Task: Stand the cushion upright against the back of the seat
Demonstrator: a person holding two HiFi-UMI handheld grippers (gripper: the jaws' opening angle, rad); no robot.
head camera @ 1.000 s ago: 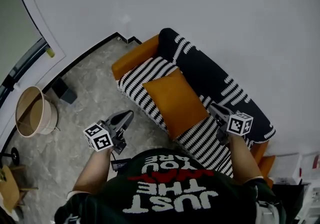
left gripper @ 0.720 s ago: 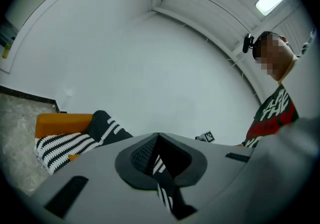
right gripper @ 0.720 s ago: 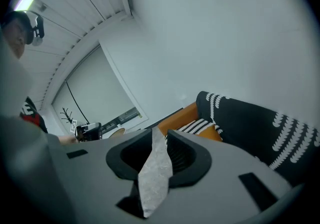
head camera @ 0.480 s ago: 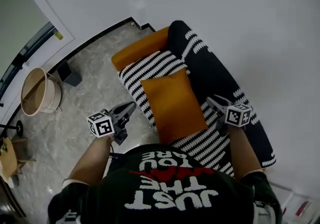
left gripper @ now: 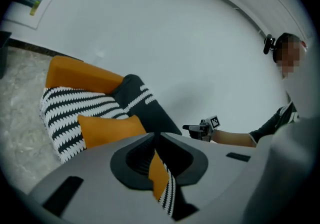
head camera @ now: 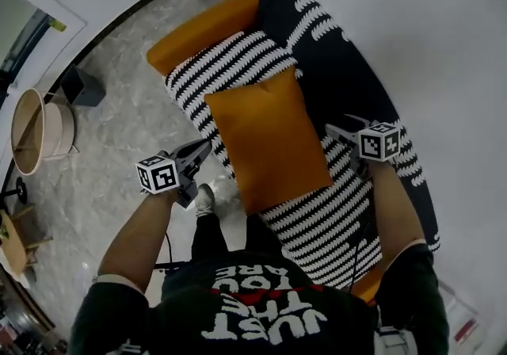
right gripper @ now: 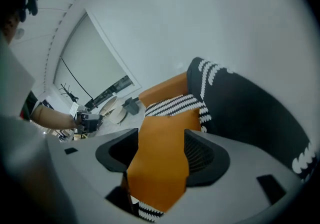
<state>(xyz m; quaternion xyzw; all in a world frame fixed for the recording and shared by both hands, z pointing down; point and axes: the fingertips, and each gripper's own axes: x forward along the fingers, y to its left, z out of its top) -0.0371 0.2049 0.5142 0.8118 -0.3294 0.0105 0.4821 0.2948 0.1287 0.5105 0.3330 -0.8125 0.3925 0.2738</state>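
Note:
An orange cushion (head camera: pixel 265 139) lies flat on the black-and-white striped seat (head camera: pixel 230 68) of a small sofa. The black backrest (head camera: pixel 341 68) with white dashes runs along its far right side. My left gripper (head camera: pixel 206 146) is shut and empty, hanging over the seat's front edge just left of the cushion. In the left gripper view its jaws (left gripper: pixel 155 135) meet, with the cushion (left gripper: pixel 107 128) beyond them. My right gripper (head camera: pixel 334 131) hovers at the cushion's right edge near the backrest, its jaws opening. In its own view the right gripper (right gripper: pixel 161 135) frames the cushion (right gripper: pixel 162 158) without pressing on it.
An orange armrest (head camera: pixel 206 24) closes the sofa's far end. A round tub (head camera: pixel 36 135) and a dark box (head camera: pixel 79 85) stand on the marble floor at the left. White walls run behind the sofa. The person's shoe (head camera: pixel 204 199) is by the seat's front.
Both grippers have come down and forward toward the sofa. The right jaws have spread apart. The left gripper stays shut.

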